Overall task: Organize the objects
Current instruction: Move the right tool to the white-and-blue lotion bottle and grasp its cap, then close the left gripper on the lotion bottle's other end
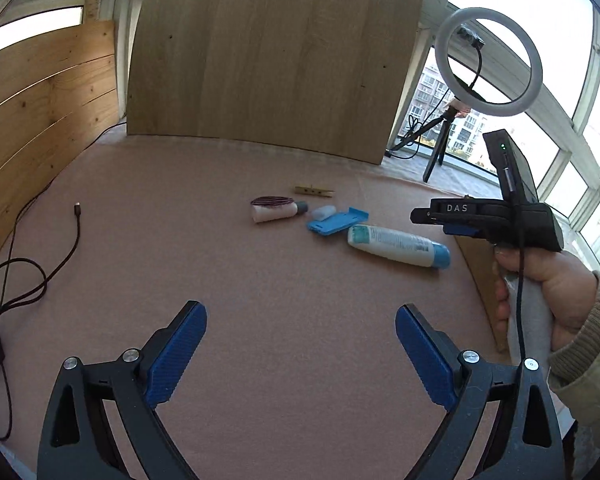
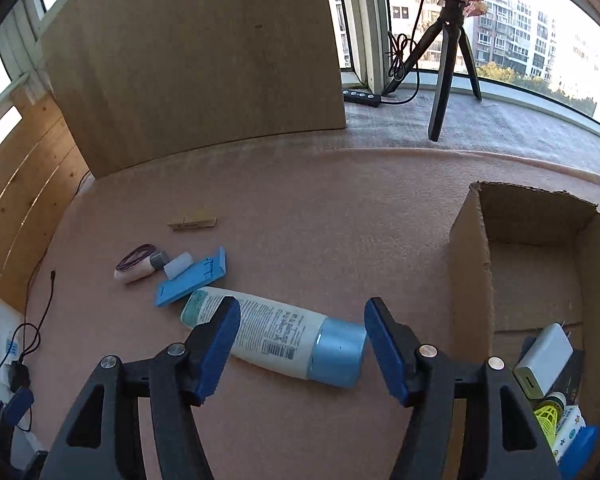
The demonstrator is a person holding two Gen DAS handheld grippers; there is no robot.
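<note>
Looking across the pink mat (image 1: 260,300) from left to right: the far left edge has wooden planks (image 1: 40,112) standing along it, with a dark cable (image 1: 66,248) trailing in from that side and its plug end lying loose on the mat. Lots of bare mat between that cable and the clutter, so plenty of room there.

The left gripper (image 1: 300,356) hangs over open mat with its blue pads spread wide and nothing between them.

Mid-mat sits the little pile: a wooden clothespin (image 2: 192,223) off on its own toward the back board (image 2: 196,64), then a pale roll with a dark band looped over it (image 2: 138,267), a small whitish block (image 2: 178,265) touching a blue flat piece (image 2: 192,280), and right beside that the white tube with a light blue cap (image 2: 276,336), lying on its side.

The right gripper (image 2: 300,348) is right over that tube, fingers partly spread, one pad in front of the tube's body and the other just beside the cap. No pinch on it that I can see.

Far right is the cardboard box (image 2: 470,264), open top, its near wall just beside the gripper. A white charger (image 2: 544,360), a yellow mesh thing (image 2: 548,420) and a few other bits sit in its near corner; the rest of the box floor is bare.
</note>
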